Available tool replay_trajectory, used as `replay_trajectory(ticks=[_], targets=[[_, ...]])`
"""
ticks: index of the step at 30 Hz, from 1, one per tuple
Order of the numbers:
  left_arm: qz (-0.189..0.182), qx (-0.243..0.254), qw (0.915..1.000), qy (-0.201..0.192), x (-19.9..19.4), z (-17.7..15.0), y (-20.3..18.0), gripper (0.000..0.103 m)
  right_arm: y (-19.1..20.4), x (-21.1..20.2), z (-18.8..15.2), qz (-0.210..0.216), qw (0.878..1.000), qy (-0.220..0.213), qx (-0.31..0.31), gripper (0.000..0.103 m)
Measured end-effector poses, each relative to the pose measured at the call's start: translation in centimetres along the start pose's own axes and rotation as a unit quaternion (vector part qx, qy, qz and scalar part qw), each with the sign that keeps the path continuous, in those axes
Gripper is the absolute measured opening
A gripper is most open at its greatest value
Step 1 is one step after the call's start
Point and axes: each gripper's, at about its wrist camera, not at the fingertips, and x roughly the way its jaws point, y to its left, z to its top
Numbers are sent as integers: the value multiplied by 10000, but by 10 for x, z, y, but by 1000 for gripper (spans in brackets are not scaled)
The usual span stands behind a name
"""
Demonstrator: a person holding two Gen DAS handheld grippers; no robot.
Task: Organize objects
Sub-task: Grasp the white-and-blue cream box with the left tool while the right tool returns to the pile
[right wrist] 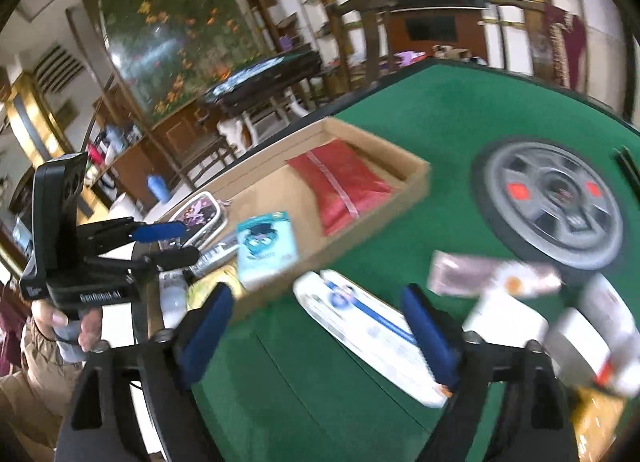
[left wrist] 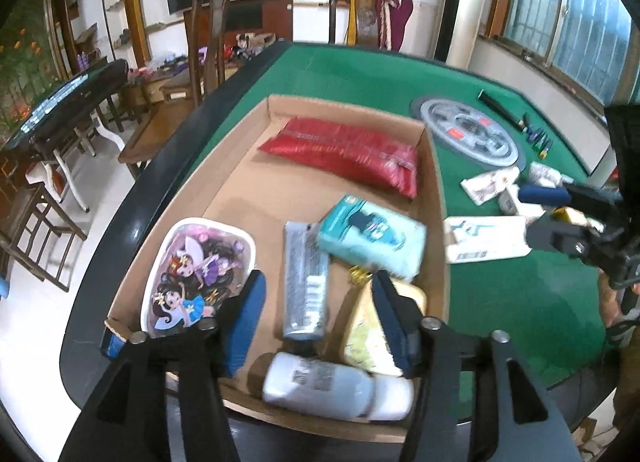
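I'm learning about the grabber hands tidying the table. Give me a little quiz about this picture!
1. True or false: the red pouch lies inside the cardboard box.
2. Which lies on the green table, outside the box? A) teal packet B) white-and-blue packet C) cartoon case
3. Fill in: the right gripper has its jaws ____, with nothing pressed between them.

Key: 1 true; 2 B; 3 open
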Motion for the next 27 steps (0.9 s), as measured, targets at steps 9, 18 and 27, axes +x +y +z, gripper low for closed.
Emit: replay_trajectory(ticks=[9,18,27], targets=[[-384,686,9968,-151,-9,15,-57,72,-66,-72,-37,29,9924,-689,1023,103],[-515,2401,9681,493,41,32,-143,73,-97,-104,-61,-188,9833,-1010,1502,103],[-650,3263,9372,1051,95,36,-182,73,-113,-120,-68,-256,9754,-1280,1775,103]])
